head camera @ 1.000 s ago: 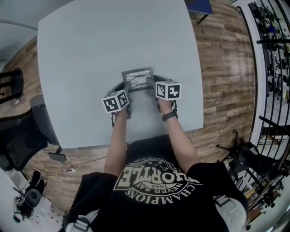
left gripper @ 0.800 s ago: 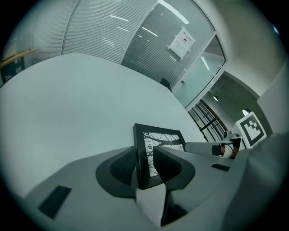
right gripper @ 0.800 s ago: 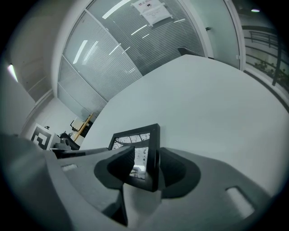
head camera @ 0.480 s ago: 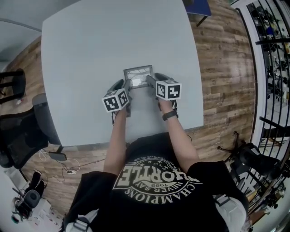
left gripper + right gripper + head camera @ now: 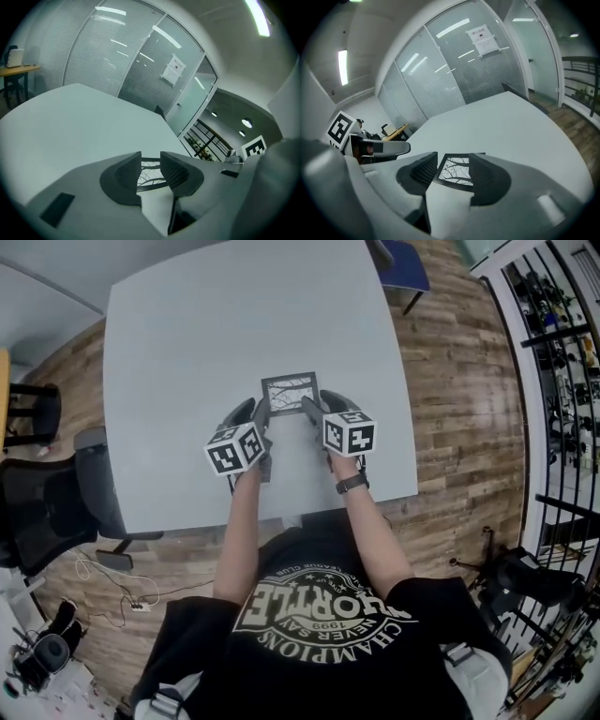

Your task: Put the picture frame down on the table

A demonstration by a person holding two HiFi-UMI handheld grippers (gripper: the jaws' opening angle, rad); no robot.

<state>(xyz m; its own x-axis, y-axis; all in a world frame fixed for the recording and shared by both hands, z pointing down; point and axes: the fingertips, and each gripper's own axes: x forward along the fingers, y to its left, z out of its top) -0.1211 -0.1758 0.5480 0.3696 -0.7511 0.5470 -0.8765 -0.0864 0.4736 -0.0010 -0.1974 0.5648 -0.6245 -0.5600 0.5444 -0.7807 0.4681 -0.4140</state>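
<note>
The left gripper (image 5: 150,159) had its jaws slightly parted and clasped nothing. The picture frame (image 5: 289,393) lay just ahead and to its right, between the two tools, apparently flat on the table (image 5: 187,352) with its long axis across the person's front. The right gripper (image 5: 454,161), jaws wider apart and likewise empty, sat equally near. Both grippers masked the frame's near corners, so contact there was unclear.
</note>
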